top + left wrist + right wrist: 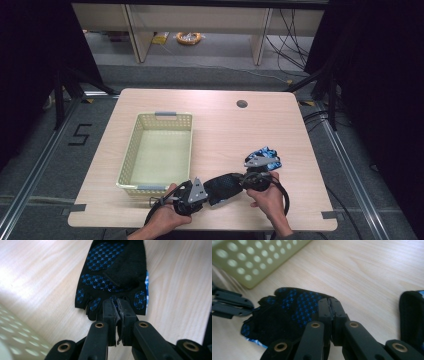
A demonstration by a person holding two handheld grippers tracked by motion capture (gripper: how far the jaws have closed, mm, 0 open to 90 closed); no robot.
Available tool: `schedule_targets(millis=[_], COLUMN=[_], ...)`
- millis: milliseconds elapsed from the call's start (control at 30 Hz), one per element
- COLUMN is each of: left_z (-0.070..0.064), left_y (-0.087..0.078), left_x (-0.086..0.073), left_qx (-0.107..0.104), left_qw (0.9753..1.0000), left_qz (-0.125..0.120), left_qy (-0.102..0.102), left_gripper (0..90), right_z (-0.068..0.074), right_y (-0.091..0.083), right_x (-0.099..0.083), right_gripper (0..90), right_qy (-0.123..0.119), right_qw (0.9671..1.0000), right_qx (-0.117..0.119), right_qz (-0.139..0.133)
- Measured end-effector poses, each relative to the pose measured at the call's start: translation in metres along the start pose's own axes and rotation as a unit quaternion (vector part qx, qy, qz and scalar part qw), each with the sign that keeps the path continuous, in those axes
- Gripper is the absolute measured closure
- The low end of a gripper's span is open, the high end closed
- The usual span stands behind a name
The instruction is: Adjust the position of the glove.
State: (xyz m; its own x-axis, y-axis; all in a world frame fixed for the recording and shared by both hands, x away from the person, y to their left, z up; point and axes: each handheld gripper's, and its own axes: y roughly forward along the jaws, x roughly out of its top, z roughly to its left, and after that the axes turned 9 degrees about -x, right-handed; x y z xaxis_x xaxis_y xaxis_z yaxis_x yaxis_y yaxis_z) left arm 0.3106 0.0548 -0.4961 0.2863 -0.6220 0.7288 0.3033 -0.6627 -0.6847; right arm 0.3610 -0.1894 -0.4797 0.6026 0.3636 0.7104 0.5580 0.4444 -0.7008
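Material: black fabric glove with blue grip dots, stretched between the two grippers at the near edge of the table, just right of the basket's near corner.
Basket: pale perforated plastic basket, open and holding nothing, left of the glove.
Left gripper: left gripper has its jaws closed tight on the finger end of the glove, a fold of cloth pinched between them.
Right gripper: right gripper has its jaws pressed together on the glove's other edge; black cloth shows in the slit.
Second glove: another glove lies farther right on the table, apart from the held one.
Step in hand: likely lifting the glove to carry it left into the basket.
How to do it well: keep both pinches firm, raise both ends together so the cloth clears the basket rim, and let go only once it hangs over the basket floor.
Left gripper view adds: the dotted palm, a blue edge and the exact pinch.
Right gripper view adds: the left gripper's jaws seen from the side and the basket wall close behind.
High view adds: the whole layout and both hands.
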Motion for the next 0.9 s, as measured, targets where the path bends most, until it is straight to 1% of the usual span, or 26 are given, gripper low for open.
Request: schedule_targets(millis=[33,67,100,133,167,200,267,300,333,367,400,433,467,500,533,567,600,633,667,700,733,767,800,833,867,900], left_z=[-0.001,-0.002,-0.003,-0.003,-0.005,-0.006,-0.006,-0.007,-0.007,-0.009,-0.009,-0.009,-0.009,-0.009,-0.009,-0.007,-0.008,-0.010,-0.010,-0.011,-0.010,-0.011,-0.011,-0.011,-0.011,-0.012], left_y=[-0.002,-0.002,-0.001,-0.001,0.001,0.003,0.005,0.010,0.010,0.016,0.016,0.019,0.019,0.020,0.022,0.023,0.024,0.023,0.023,0.023,0.023,0.023,0.023,0.024,0.023,0.022], left_x=[0.002,0.003,0.004,0.004,0.004,0.004,0.004,0.003,0.003,0.003,0.003,0.003,0.004,0.004,0.004,0.004,0.003,0.003,0.003,0.003,0.003,0.002,0.002,0.001,0.001,0.001], left_qx=[0.002,0.001,0.001,0.001,-0.002,-0.002,-0.001,-0.003,-0.003,-0.004,-0.004,-0.006,-0.001,-0.006,-0.006,-0.001,-0.001,-0.003,-0.003,-0.002,-0.002,-0.004,-0.004,-0.002,-0.004,-0.008], left_qw=[1.0000,0.9999,0.9998,0.9998,0.9999,0.9999,0.9998,0.9998,0.9998,0.9998,0.9998,0.9998,0.9997,0.9995,0.9997,0.9993,0.9994,0.9990,0.9990,0.9990,0.9984,0.9987,0.9987,0.9989,0.9989,0.9991], left_qz=[-0.002,-0.004,-0.003,-0.003,-0.003,-0.006,-0.002,0.001,0.001,0.004,0.004,0.004,0.009,0.014,0.012,0.016,0.019,0.025,0.025,0.027,0.028,0.029,0.029,0.025,0.027,0.024], left_qy=[0.006,0.015,0.019,0.019,0.017,0.016,0.020,0.021,0.021,0.020,0.020,0.021,0.024,0.026,0.023,0.035,0.027,0.038,0.038,0.036,0.049,0.043,0.043,0.040,0.039,0.033], left_gripper=[85.0,85.0,84.9,85.0,85.0,84.9,84.9,84.9,84.9,84.9,84.8,84.8,84.6,84.5,84.5,84.3,84.0,82.7,81.9,81.9,81.1,78.8,77.8,77.8,76.3,71.0], right_z=[0.000,0.000,0.001,0.001,0.002,0.003,0.004,0.008,0.008,0.006,0.006,0.001,0.001,0.000,0.000,-0.001,-0.001,-0.002,-0.002,-0.001,0.000,0.003,0.003,0.003,0.003,0.004], right_y=[-0.003,-0.015,-0.019,-0.019,-0.027,-0.029,-0.032,-0.036,-0.036,-0.037,-0.037,-0.035,-0.032,-0.031,-0.031,-0.028,-0.026,-0.022,-0.022,-0.022,-0.021,-0.016,-0.016,-0.018,-0.019,-0.020], right_x=[-0.002,-0.007,-0.009,-0.009,-0.017,-0.021,-0.025,-0.031,-0.031,-0.035,-0.035,-0.037,-0.038,-0.039,-0.039,-0.040,-0.042,-0.044,-0.044,-0.044,-0.045,-0.047,-0.047,-0.046,-0.045,-0.045], right_gripper=[89.2,89.2,89.2,89.2,89.2,89.2,89.1,89.1,89.1,89.1,89.1,89.1,89.1,89.1,89.1,89.0,88.8,88.0,88.0,87.6,86.2,83.0,83.0,81.6,80.1,76.4], right_qy=[0.004,0.009,0.015,0.015,0.028,0.029,0.030,0.042,0.042,0.037,0.037,0.022,0.024,0.025,0.025,0.019,0.023,0.021,0.021,0.017,0.016,0.023,0.023,0.015,0.010,0.017], right_qw=[0.9999,0.9997,0.9995,0.9995,0.9991,0.9989,0.9989,0.9989,0.9989,0.9992,0.9992,0.9996,0.9996,0.9996,0.9996,0.9997,0.9996,0.9995,0.9995,0.9994,0.9993,0.9993,0.9993,0.9991,0.9990,0.9988], right_qx=[-0.001,0.000,0.002,0.002,0.008,0.004,0.001,0.005,0.005,0.001,0.001,-0.014,-0.010,-0.015,-0.015,-0.017,-0.018,-0.017,-0.017,-0.020,-0.024,-0.028,-0.028,-0.029,-0.025,-0.028], right_qz=[-0.010,-0.023,-0.029,-0.029,-0.030,-0.037,-0.035,-0.021,-0.021,-0.018,-0.018,-0.015,-0.014,-0.004,-0.004,-0.001,0.006,0.014,0.014,0.021,0.024,0.013,0.013,0.028,0.036,0.035])
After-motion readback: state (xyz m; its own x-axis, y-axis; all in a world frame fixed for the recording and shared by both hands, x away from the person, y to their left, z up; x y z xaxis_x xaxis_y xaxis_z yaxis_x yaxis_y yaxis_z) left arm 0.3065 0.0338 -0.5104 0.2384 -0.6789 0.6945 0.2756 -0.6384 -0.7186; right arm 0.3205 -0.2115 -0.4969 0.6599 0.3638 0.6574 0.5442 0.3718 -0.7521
